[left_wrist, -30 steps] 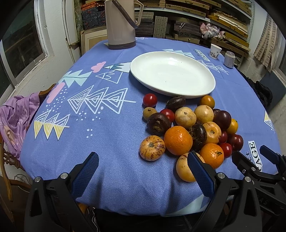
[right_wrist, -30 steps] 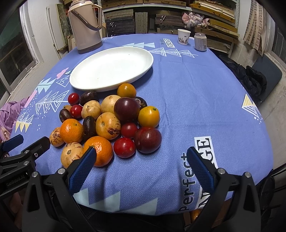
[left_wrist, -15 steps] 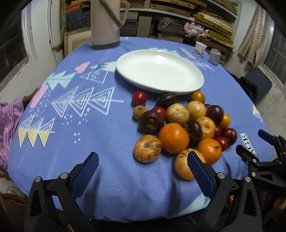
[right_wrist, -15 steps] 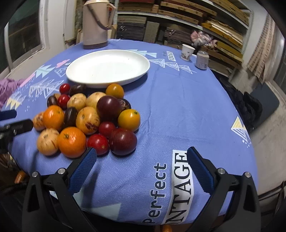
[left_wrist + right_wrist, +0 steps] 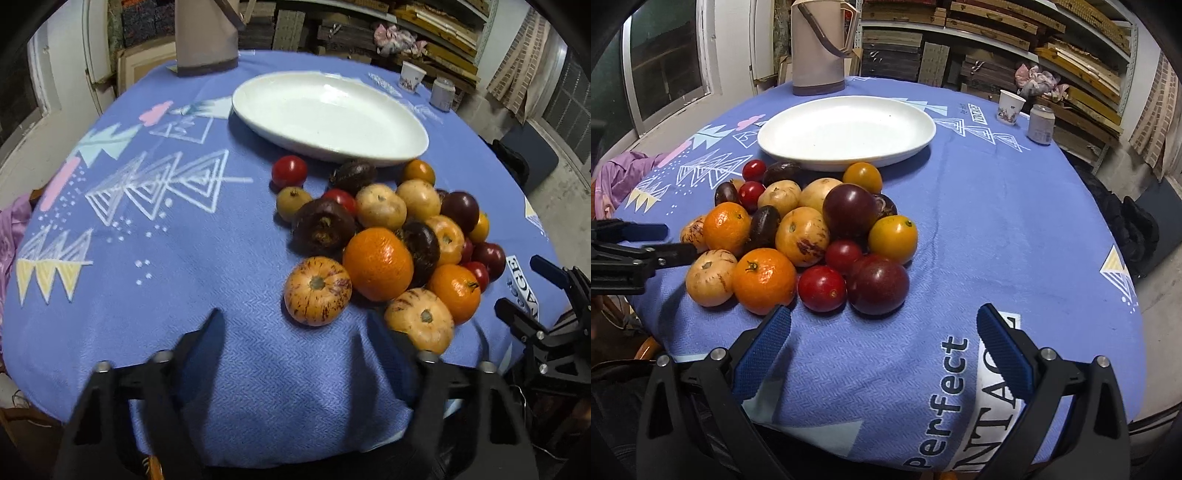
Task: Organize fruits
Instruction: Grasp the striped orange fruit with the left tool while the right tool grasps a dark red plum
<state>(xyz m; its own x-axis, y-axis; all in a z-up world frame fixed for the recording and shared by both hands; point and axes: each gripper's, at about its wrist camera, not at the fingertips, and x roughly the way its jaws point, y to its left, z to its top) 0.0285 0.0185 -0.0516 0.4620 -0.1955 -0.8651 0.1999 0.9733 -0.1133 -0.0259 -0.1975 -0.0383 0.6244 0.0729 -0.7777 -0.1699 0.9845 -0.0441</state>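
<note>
A heap of mixed fruit [image 5: 384,236] lies on the blue tablecloth, in front of an empty white oval plate [image 5: 328,114]. It holds oranges [image 5: 378,264], speckled yellow fruits [image 5: 317,291], dark purple fruits and red tomatoes. The heap [image 5: 812,236] and plate [image 5: 846,133] also show in the right wrist view. My left gripper [image 5: 291,332] is open and empty, just short of the nearest speckled fruit. My right gripper [image 5: 882,328] is open and empty, just short of a red tomato [image 5: 822,288] and a dark plum [image 5: 879,284].
A tall beige thermos jug [image 5: 822,44] stands behind the plate. A paper cup [image 5: 1010,107] and a small can [image 5: 1041,123] stand at the far right. The table's rounded edge is close below both grippers. Shelves of boards line the back wall.
Both grippers have moved forward, closer to the fruit heap, and swung a little. Both stay open. The fruit and plate have not moved.
</note>
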